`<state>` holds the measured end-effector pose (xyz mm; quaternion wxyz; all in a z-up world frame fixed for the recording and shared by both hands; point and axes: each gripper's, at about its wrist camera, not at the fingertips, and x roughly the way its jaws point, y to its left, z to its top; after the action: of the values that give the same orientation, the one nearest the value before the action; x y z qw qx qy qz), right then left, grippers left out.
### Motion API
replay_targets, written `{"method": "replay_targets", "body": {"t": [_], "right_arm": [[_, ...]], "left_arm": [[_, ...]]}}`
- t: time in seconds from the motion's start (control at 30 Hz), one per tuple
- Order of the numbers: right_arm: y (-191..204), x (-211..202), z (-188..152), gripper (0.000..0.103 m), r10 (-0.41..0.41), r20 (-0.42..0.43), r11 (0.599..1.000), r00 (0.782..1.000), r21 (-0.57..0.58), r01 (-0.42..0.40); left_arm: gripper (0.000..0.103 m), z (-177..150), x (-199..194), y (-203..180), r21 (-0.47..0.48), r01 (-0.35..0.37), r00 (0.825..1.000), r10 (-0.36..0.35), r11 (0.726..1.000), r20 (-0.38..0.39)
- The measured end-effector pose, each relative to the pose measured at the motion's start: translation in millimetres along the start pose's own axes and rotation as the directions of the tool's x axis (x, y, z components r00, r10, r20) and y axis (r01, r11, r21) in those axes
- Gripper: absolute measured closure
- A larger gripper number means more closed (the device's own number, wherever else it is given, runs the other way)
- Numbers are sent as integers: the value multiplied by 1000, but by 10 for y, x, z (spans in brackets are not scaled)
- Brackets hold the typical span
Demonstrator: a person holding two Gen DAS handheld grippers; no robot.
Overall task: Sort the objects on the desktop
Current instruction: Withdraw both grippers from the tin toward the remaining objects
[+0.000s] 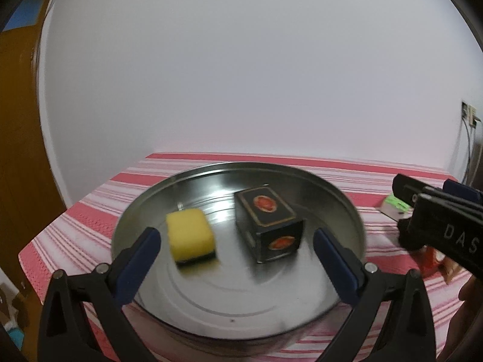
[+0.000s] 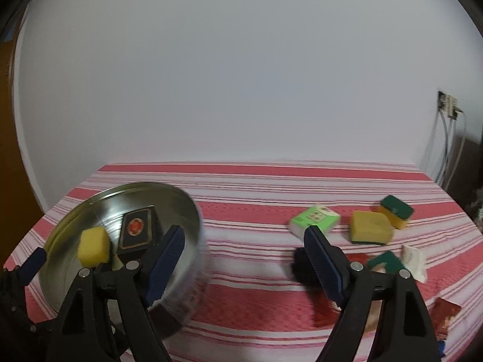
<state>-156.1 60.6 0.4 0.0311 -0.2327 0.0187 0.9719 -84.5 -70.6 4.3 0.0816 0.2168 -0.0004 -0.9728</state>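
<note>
Sorting looks partly done: the round metal tray, filling the lower centre of the left wrist view, already holds a yellow sponge and a dark card box, apart from each other on its floor. The left gripper hangs over the tray's near side with its jaws spread wide and nothing between them. The right gripper is likewise spread and empty, over the striped tablecloth. Right of centre in the right wrist view lie the things left to sort: a green and white box, a second yellow sponge beside it and a green-topped sponge just behind that; lower right are more bits too blurred to name. I judge the sponges light, soft and grippy; they should squash under the pads, so a hold across the short sides at mid-height should serve. The green and white box looks light, stiffer and smoother; pinching its two long flat faces squarely should keep it from twisting out.
</note>
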Motion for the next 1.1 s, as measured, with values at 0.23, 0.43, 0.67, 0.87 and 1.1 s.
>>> {"method": "replay_targets", "body": {"t": [0.23, 0.43, 0.67, 0.87, 1.1], "right_arm": [[-317, -184, -88, 20, -75, 24, 997, 997, 24, 75], [-653, -355, -199, 20, -151, 37, 988, 988, 48, 149], [-1143, -538, -444, 20, -240, 18, 968, 971, 78, 238], [-1597, -761, -739, 20, -308, 10, 944, 951, 130, 305], [-1977, -925, -1040, 20, -307, -16, 936, 951, 174, 305]], "left_arm": [[1, -21, -109, -312, 55, 79, 997, -79, 995, 2], [1, -53, -199, -596, 89, 172, 985, -171, 981, -13], [1, -108, -312, -1004, 136, 310, 951, -304, 941, -60], [1, -172, -312, -1274, 152, 379, 924, -364, 913, -120], [1, -258, -279, -1469, 158, 418, 904, -391, 895, -174]]}}
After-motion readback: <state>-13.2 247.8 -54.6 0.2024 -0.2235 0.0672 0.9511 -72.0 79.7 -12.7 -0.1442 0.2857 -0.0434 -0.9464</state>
